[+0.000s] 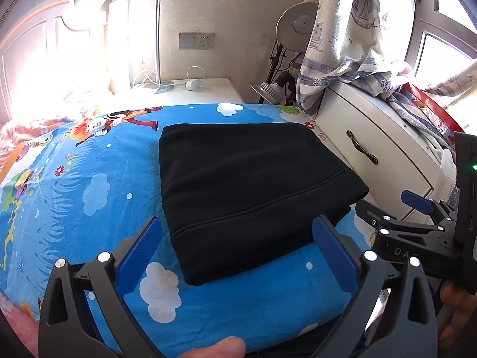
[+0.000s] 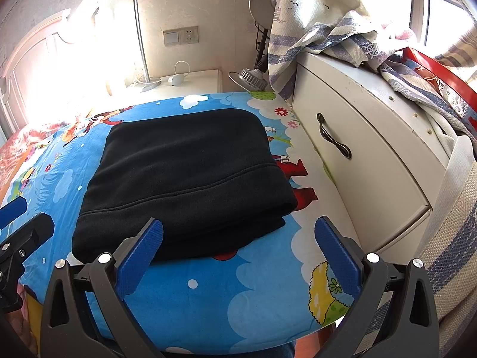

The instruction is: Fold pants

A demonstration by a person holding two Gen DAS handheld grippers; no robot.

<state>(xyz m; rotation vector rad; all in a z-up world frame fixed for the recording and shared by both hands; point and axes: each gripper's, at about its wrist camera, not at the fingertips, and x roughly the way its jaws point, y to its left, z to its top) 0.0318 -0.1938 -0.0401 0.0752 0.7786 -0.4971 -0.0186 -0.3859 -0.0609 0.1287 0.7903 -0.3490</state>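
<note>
Black pants [image 1: 238,185] lie folded into a thick rectangle on the blue cartoon bedsheet [image 1: 74,197]. They also show in the right wrist view as black pants [image 2: 184,179], stacked in layers with a stitched hem facing me. My left gripper [image 1: 238,238] is open just short of the stack's near edge, holding nothing. My right gripper [image 2: 238,238] is open too, at the stack's near right corner, its left finger [image 2: 143,247] over the fabric edge. The right gripper's body [image 1: 417,226] shows at the right of the left wrist view.
A white cabinet [image 2: 357,155] with a dark drawer handle [image 2: 334,140] stands close along the bed's right side, draped with a striped curtain [image 2: 328,35]. A white nightstand [image 1: 190,89] with a lamp base and cable sits behind the bed. A thumb [image 1: 214,349] shows at the bottom.
</note>
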